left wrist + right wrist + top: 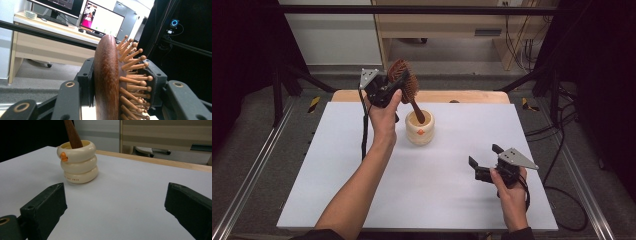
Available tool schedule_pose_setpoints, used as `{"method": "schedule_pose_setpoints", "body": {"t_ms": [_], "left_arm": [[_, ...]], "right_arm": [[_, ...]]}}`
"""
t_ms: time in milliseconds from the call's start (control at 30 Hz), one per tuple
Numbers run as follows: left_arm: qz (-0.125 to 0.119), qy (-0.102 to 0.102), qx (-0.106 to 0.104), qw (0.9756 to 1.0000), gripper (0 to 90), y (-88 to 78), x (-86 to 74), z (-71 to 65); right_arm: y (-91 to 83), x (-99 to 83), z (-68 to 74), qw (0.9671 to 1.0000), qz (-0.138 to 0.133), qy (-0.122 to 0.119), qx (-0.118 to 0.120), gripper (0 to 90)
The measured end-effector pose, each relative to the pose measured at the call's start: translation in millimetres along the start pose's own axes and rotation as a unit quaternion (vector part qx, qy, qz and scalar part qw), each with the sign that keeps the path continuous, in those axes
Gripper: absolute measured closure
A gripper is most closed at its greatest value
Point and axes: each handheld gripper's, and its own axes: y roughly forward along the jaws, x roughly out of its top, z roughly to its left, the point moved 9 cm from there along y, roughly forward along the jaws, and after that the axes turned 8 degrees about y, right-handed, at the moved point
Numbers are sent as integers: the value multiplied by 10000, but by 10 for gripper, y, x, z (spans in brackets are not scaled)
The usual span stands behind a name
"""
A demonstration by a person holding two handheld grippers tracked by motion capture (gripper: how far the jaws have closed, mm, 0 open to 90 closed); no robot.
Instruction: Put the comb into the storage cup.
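Left gripper clamps our wooden hairbrush by its head, handle already inside the cream holder near the bench's far edge; letting go remains. Right gripper rests open, empty.

left hand-held gripper clamped; right hand-held gripper agape

White-topped table with wooden far edge, cream ringed holder standing on it

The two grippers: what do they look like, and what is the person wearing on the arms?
Left gripper and right gripper are black, blocky and two-jawed. Each carries a grey three-cornered plate on top and trails a black cable. Brass-coloured rings mark the jaw joints. The forearms are bare; dark sleeves show at the bottom edge.
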Motion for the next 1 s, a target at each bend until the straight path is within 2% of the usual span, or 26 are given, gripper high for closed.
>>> {"method": "schedule_pose_setpoints", "body": {"t_ms": [400,600,1000], "left_arm": [[65,4,9,10000,510,35,-66,7],[122,88,-1,9999,510,52,-108,-18],[129,72,-13,9999,509,44,-132,-15]], "right_arm": [[2,-1,-1,10000,3,32,11,42],[0,1,-2,10000,-5,38,11,41],[3,-3,1,10000,5,17,12,41]]}}
